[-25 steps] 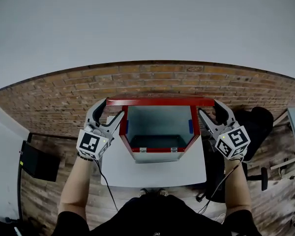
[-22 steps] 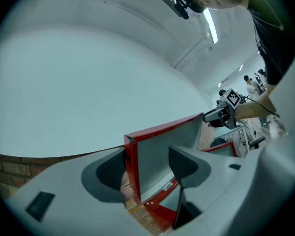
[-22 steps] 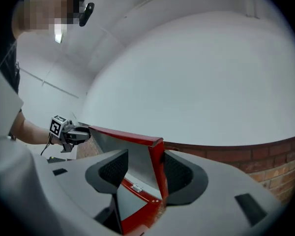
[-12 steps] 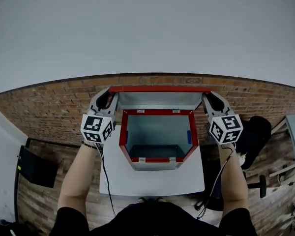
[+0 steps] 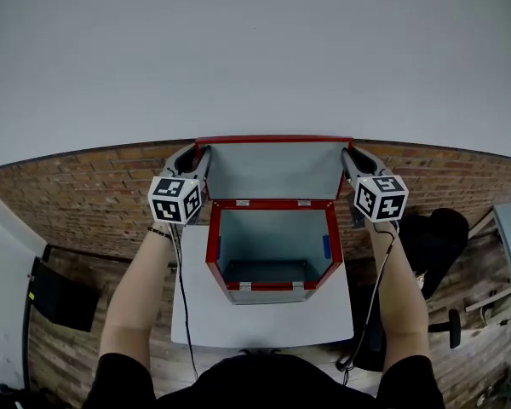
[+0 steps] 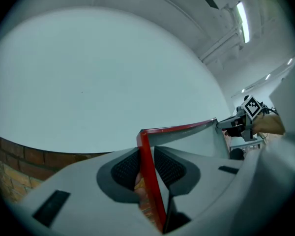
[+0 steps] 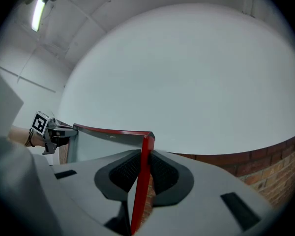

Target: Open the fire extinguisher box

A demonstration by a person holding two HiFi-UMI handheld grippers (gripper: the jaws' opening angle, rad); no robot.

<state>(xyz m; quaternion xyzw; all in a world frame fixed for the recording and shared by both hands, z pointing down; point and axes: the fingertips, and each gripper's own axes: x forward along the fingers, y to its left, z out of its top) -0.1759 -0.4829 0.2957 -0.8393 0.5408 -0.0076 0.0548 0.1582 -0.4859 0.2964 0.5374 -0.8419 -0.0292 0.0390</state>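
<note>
Lid-lift step, judged about mid-swing. The fire extinguisher box [image 5: 211, 239] sits mid-table [image 5: 264, 318], lid [image 5: 272, 170] near upright at its 12 o'clock side. Left gripper [image 5: 199, 152] at the lid's 9 o'clock edge, right gripper [image 5: 347, 153] at 3 o'clock. Both sets of jaws closing, pinching the red edge. Next: tip the lid back evenly, no twist.
</note>
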